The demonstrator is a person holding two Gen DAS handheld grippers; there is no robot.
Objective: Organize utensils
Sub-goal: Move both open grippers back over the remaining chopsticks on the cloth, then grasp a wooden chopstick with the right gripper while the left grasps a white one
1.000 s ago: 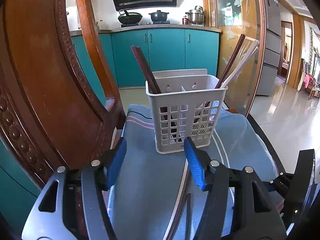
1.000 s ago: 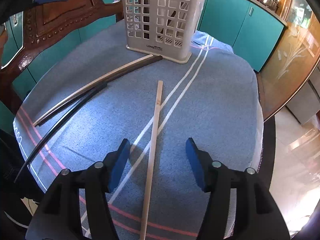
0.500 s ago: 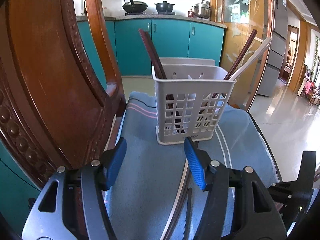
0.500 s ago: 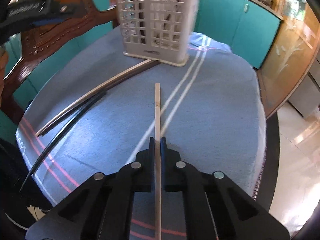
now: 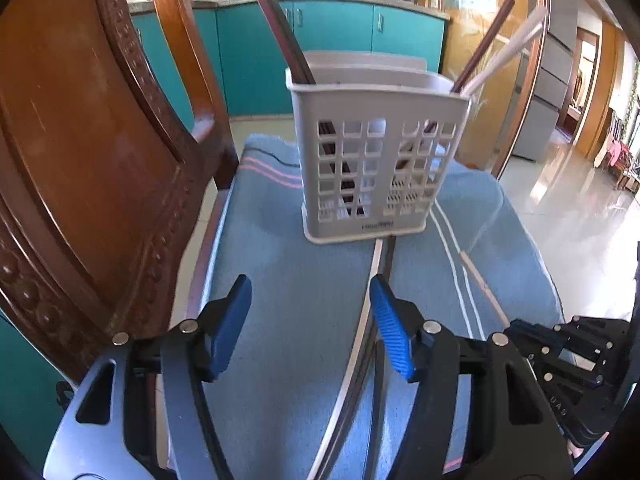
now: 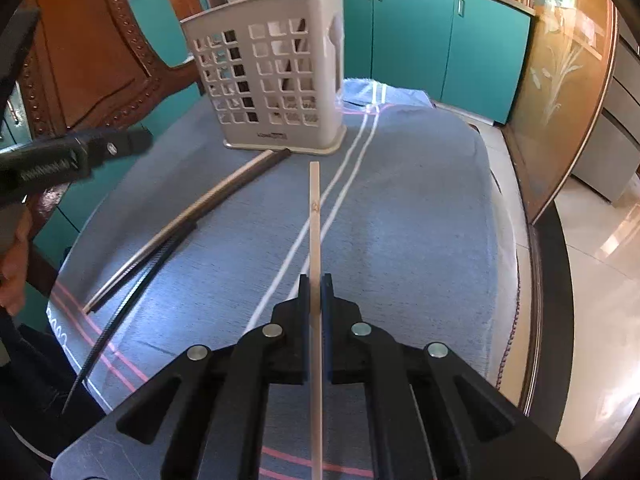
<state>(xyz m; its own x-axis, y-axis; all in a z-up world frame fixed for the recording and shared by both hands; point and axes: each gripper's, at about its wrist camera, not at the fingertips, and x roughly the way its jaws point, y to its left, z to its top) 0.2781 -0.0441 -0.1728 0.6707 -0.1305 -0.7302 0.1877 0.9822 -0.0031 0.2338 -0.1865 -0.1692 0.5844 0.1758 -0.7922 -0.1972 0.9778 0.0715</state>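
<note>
A white slotted utensil basket point(image 5: 376, 160) stands on the blue cloth; it also shows in the right wrist view point(image 6: 272, 76). It holds dark chopsticks point(image 5: 284, 36) and a white one point(image 5: 504, 60). My right gripper point(image 6: 315, 292) is shut on a pale wooden chopstick point(image 6: 315, 208) that points at the basket. My left gripper point(image 5: 310, 320) is open and empty, above the cloth just short of the basket. Several chopsticks lie on the cloth: a pale and brown pair point(image 6: 224, 192) and a black one point(image 6: 132, 292).
A carved wooden chair back point(image 5: 80, 160) stands close on the left. The blue striped cloth point(image 6: 400, 220) covers a round table that drops off on the right. Teal kitchen cabinets point(image 5: 332, 36) stand behind.
My right gripper closed on the pale wooden chopstick and lifted it slightly toward the basket. My left gripper moved nearer the basket, still open.
</note>
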